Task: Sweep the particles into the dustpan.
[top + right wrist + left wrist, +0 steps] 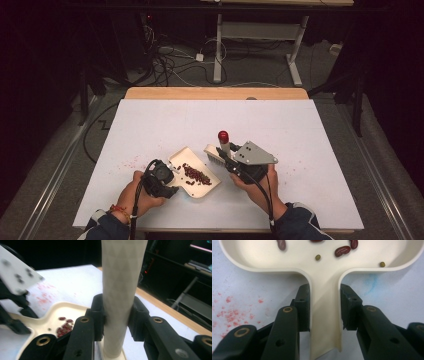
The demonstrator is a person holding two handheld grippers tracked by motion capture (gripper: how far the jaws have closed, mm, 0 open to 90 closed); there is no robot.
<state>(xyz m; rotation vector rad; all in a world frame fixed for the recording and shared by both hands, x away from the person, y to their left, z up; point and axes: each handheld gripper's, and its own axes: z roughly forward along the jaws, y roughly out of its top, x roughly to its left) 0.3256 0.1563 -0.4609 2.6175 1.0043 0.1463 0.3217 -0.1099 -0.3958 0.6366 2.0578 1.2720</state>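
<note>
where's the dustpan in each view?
High view: dustpan low centre, between the hands.
Left gripper view: across the top, handle running down between the jaws.
Right gripper view: lower left, behind the brush handle.
Shared landmark: red beans in it.

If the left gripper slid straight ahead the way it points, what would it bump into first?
The left gripper is shut on the cream plastic dustpan's handle, so the pan goes with it. Ahead lies the brush with the pale handle, probably met first, though depth is unclear.
</note>
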